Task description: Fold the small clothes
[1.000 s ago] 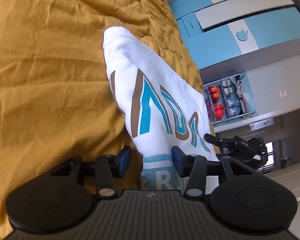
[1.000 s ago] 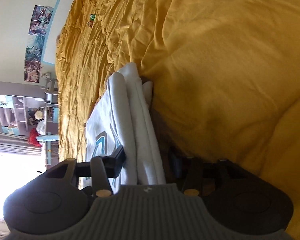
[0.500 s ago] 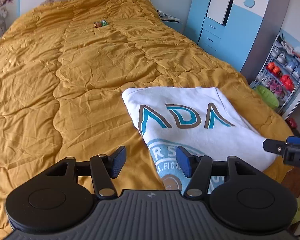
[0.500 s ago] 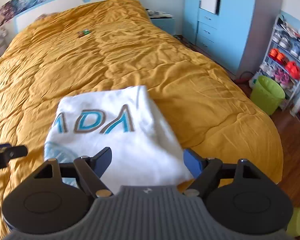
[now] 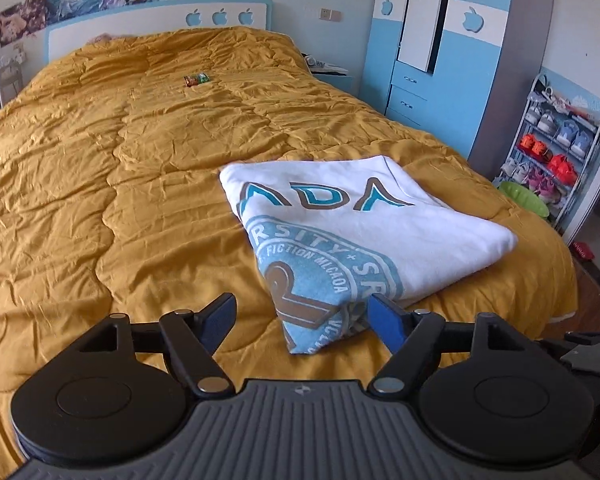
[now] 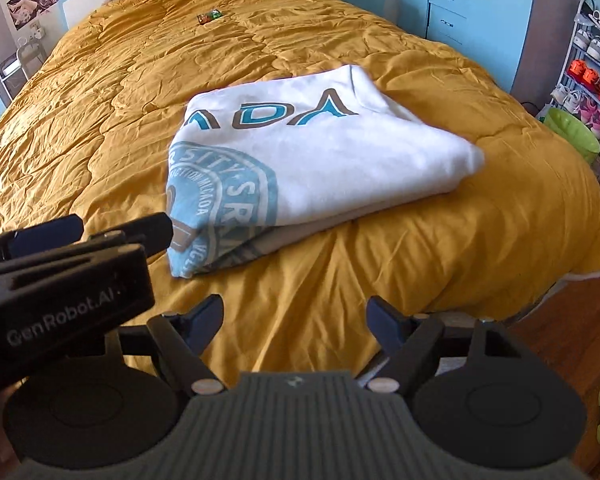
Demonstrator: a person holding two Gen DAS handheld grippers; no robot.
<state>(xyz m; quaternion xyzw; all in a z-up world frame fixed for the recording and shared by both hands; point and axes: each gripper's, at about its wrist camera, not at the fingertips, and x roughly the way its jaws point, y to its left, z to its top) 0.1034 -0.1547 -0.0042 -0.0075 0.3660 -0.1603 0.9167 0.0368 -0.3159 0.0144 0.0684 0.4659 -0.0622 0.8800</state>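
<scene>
A white shirt (image 5: 380,232) with a blue round print and "ADA" letters lies folded on the mustard bed cover (image 5: 120,184) near the bed's right front corner. It also shows in the right wrist view (image 6: 320,160). My left gripper (image 5: 302,318) is open and empty, held back from the shirt's near corner, which shows between its fingers. My right gripper (image 6: 294,316) is open and empty, hovering above the bed cover (image 6: 340,280) in front of the shirt. The left gripper also shows in the right wrist view (image 6: 90,232) at the left edge.
A small colourful packet (image 5: 197,79) lies far up the bed. A blue and white wardrobe (image 5: 440,40) stands right of the bed. A shoe rack (image 5: 556,148) and a green bin (image 6: 572,134) stand by the right wall. The bed's front edge is just below the grippers.
Both grippers have let go of the shirt and pulled back and up from it. The views have swung from tilted close-ups to level looks over the bed. The shirt now lies folded.
</scene>
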